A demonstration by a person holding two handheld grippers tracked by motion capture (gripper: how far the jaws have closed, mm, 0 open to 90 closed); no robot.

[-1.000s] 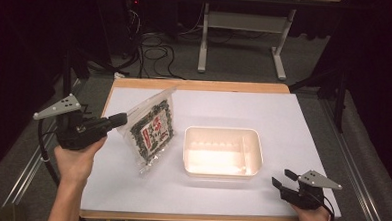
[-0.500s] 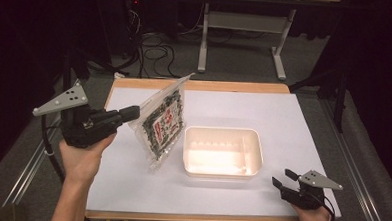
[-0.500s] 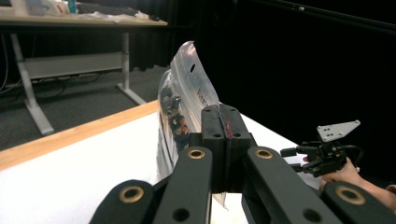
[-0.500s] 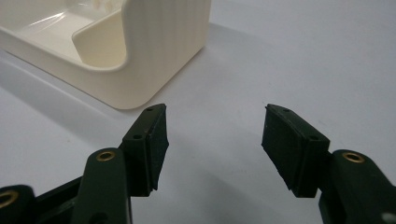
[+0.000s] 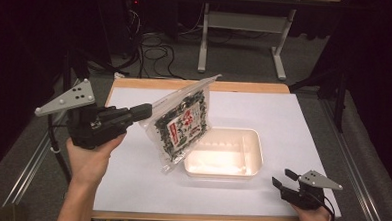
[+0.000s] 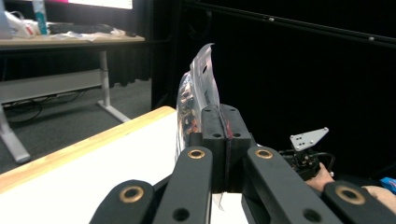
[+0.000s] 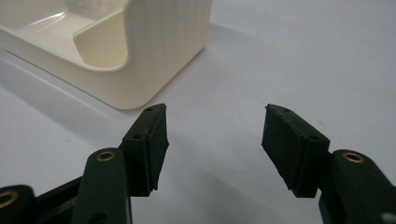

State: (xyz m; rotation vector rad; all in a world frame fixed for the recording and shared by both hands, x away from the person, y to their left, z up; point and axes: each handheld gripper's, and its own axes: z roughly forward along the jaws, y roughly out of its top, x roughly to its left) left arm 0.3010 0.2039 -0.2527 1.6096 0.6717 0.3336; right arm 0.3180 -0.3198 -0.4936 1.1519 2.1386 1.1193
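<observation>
White table top (image 5: 283,119) with a wooden edge (image 5: 245,86); behind it, grey desk legs (image 5: 242,37) and tangled cables (image 5: 152,43) on carpet.

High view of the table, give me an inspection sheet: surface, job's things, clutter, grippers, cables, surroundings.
Surface: white table top with a wooden edge.
Job's things: clear snack bag with a dark printed pack inside, lifted and tilted over the left end of the cream plastic tray; tray interior looks empty.
Clutter: nothing seen.
Grippers: left gripper shut on the bag's edge; right gripper open, low at the table's near right corner, holding nothing.
Cables: loose cables on the floor beyond the table.
Surroundings: grey desk frame behind, dark curtains.
</observation>
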